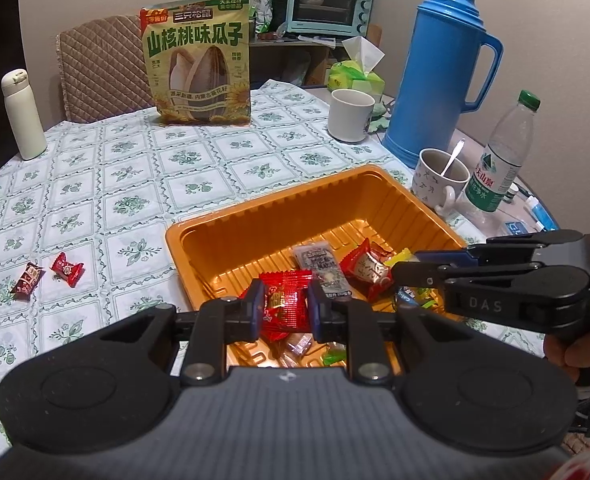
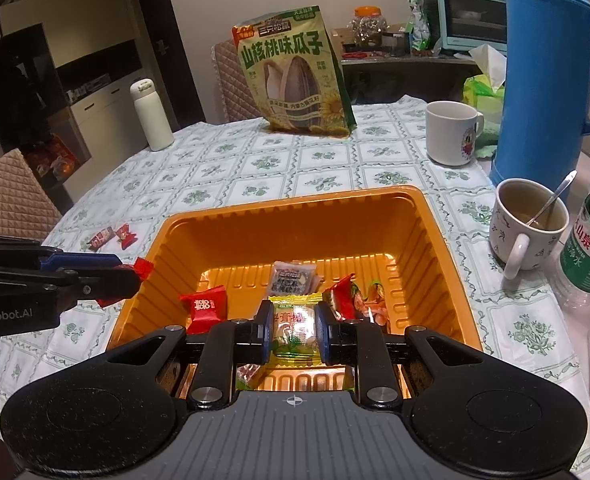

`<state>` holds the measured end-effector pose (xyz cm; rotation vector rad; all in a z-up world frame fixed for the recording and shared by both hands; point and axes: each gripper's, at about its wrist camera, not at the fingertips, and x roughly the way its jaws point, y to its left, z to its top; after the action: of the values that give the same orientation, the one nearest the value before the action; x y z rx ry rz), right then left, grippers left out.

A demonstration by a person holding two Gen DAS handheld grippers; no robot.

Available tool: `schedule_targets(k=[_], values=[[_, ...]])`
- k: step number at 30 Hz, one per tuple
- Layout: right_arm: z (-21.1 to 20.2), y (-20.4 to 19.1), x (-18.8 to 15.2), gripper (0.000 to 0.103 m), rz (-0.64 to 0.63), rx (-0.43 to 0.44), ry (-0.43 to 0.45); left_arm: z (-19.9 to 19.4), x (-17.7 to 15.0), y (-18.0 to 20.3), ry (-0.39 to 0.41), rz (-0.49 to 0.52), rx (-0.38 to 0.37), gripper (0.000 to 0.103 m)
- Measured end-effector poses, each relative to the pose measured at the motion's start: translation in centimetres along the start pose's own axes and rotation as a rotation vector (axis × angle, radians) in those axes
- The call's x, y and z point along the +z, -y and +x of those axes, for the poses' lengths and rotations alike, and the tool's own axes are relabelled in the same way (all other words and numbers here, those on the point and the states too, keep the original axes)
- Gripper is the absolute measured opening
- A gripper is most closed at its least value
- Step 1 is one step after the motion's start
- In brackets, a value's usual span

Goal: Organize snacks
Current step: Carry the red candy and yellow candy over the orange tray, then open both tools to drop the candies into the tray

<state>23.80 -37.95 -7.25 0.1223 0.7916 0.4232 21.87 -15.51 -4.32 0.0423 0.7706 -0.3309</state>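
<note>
An orange plastic tray [image 1: 255, 209] [image 2: 287, 203] stands on the patterned tablecloth with several wrapped snacks in it. My left gripper [image 1: 286, 304] hovers over the tray's near left part, shut on a red candy packet [image 1: 285, 300]. In the right wrist view the left gripper [image 2: 129, 276] comes in from the left with that red candy packet [image 2: 143, 269] at its tips. My right gripper [image 2: 293, 326] is shut on a yellow-green candy [image 2: 295, 322] above the tray's near side. It also shows in the left wrist view as the right gripper [image 1: 403, 266]. Two red candies [image 1: 67, 268] [image 1: 27, 280] lie on the cloth left of the tray.
A sunflower seed bag [image 1: 199, 60] stands at the back. A white flask [image 1: 21, 114] is at the far left. Right of the tray are a white mug [image 1: 351, 114], a blue thermos [image 1: 443, 76], a mug with a spoon [image 2: 529, 224] and a water bottle [image 1: 503, 156].
</note>
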Motion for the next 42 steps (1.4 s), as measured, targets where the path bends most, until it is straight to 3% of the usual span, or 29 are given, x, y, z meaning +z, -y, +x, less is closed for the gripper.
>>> schedule_targets(k=[5,21,35,37,42], values=[[0.4,0.1,0.2,0.023,0.014,0.024,-0.003,0.1,0.0,0.1,-0.004,-0.001,0.001,0.020],[-0.2,1.3,0.0,0.028,0.048,-0.027,-0.012,0.5,-0.3,0.8,-0.016,0.000,-0.013,0.020],[-1.3,1.6,-0.3,0.030,0.062,-0.023,0.003,0.9,-0.6,0.7,-0.034,-0.030,-0.017,0.022],[-1.5,1.6,-0.3,0.032,0.065,-0.020,0.004,0.7,-0.6,0.3,-0.035,-0.043,-0.014,0.024],[-2.1,1.6,-0.5,0.057,0.082,-0.025,0.022,-0.2,-0.6,-0.4,-0.026,-0.077,0.003,0.031]])
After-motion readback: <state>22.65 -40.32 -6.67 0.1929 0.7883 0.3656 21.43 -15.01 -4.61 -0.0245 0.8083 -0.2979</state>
